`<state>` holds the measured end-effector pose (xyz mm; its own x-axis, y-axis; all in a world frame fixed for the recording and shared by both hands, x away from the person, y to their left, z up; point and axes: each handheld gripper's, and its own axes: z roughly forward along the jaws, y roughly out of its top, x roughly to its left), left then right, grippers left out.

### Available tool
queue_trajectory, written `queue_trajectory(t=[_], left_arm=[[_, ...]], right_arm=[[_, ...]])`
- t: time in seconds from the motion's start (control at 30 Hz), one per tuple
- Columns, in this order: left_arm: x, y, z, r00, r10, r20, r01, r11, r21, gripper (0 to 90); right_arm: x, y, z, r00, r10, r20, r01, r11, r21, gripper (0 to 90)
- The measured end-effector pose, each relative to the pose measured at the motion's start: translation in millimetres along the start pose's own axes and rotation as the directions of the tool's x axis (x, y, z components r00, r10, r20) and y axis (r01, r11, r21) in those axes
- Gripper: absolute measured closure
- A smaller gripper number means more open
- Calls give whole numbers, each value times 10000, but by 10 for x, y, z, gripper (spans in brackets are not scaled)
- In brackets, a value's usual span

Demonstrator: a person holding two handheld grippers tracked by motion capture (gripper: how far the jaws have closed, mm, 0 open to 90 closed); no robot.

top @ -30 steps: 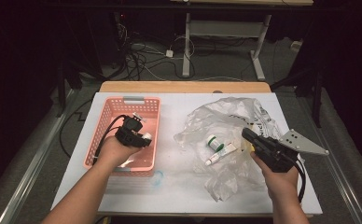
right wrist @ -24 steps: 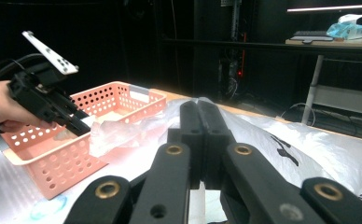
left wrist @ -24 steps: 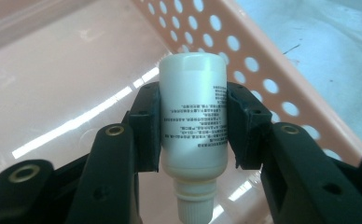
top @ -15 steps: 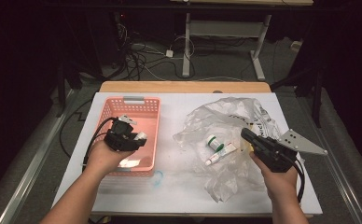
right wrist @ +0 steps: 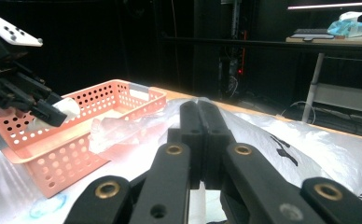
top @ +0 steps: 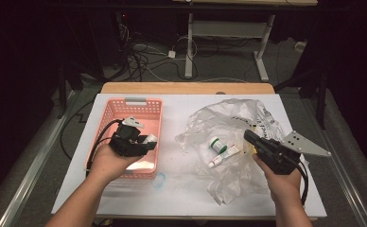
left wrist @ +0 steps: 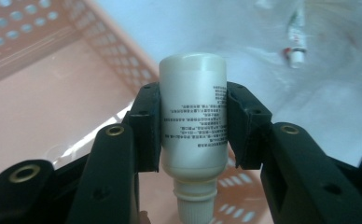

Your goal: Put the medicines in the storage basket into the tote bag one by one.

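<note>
Dark floor with cable clutter and desk legs is seen behind a white surface [top: 181,189] in the high view. A pink basket [top: 107,139] is placed on its left part, a crumpled clear plastic bag [top: 229,123] on its right part. On the bag a green-capped bottle [top: 217,144] and a small tube [top: 223,156] are noted side by side. The left tool [top: 146,142] is held over the basket, clamped on a white bottle [top: 150,139]. The right tool [top: 249,136] is held over the bag's right part.

Left gripper view: the white bottle [left wrist: 194,116] is pinched between the two pads, cap toward the camera, printed side visible, above the basket's right wall [left wrist: 123,56]. The tube [left wrist: 296,42] is seen farther off on the bag.

Right gripper view: the right tool [right wrist: 200,121] is recorded with jaws pressed together, nothing between them. The left tool [right wrist: 53,114] with the bottle [right wrist: 67,108] is seen above the basket [right wrist: 67,158].
</note>
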<state>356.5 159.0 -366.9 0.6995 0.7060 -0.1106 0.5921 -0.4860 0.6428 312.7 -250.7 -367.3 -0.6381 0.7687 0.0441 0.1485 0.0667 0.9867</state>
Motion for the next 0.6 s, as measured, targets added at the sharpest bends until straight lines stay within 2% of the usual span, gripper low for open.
queue_trajectory(t=[0.2, 0.3, 0.43, 0.6], left_arm=[[-281, 39, 108, 9964, 500, 691, -510, 9986, 122, 589], [-417, 55, 171, 9919, 855, 935, -869, 9962, 101, 588], [-568, 81, 288, 9857, 1095, 1277, -1110, 9938, 45, 588], [-717, 139, 461, 9783, 1444, 1483, -1464, 9892, 24, 588]], right_arm=[[6, 5, -5, 10000, -3, -10, 3, 10000, -20, 900], [8, 9, -9, 10000, 13, -18, -13, 10000, -40, 900], [11, 12, -16, 10000, 37, -28, -38, 10000, -38, 900], [9, 15, -20, 10000, 5, -30, -6, 10000, -57, 900]])
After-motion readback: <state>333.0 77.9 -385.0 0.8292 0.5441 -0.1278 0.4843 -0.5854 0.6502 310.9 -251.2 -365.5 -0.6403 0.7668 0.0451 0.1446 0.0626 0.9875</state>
